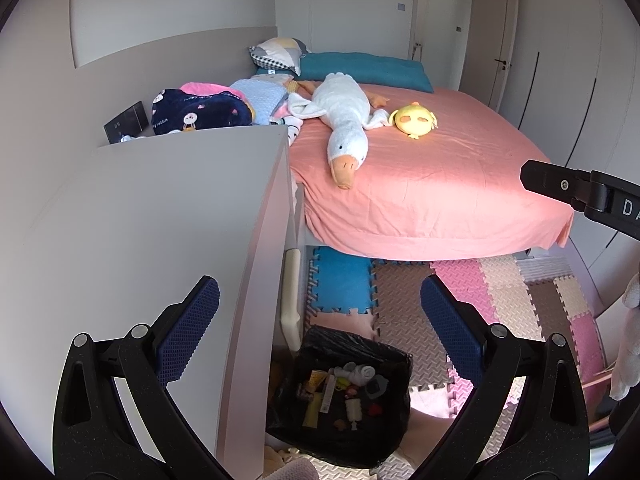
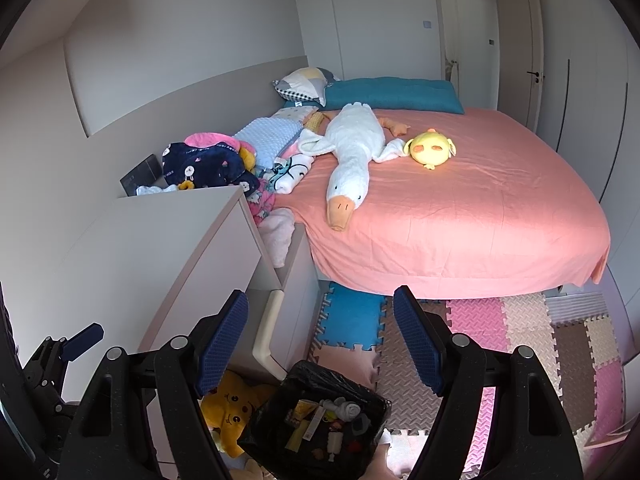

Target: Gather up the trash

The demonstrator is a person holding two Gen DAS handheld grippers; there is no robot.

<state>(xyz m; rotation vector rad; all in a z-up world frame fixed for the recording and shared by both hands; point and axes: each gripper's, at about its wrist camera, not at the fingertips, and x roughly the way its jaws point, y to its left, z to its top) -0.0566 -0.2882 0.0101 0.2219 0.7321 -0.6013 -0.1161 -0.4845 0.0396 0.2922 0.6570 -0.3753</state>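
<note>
Left wrist view: the left gripper (image 1: 320,332) has its two blue pads wide apart, and nothing is between them. Right below it, on the floor, sits the trash bin (image 1: 400,412) with a black bag in it. The bin stands beside the tall white cabinet (image 1: 160,240).

Inside the bin lie small bits of trash (image 1: 348,396): a white rolled-up thing, a little yellow cup, a thin packet and some tiny bits. They look light and small. The soft ones will squash, so a gentle pinch in the middle seems best. The bag is thin and floppy; I think its rim is the place to grab it.

In the right wrist view, the right gripper (image 2: 320,348) is open too and holds nothing. The bin is just under it and a bit ahead. A yellow plush toy (image 2: 232,412) lies right beside the bin.

Farther off is the foam floor mat (image 2: 520,340). Then comes the pink bed (image 2: 480,220) with a white goose toy (image 2: 352,160). I see no loose trash there.
</note>
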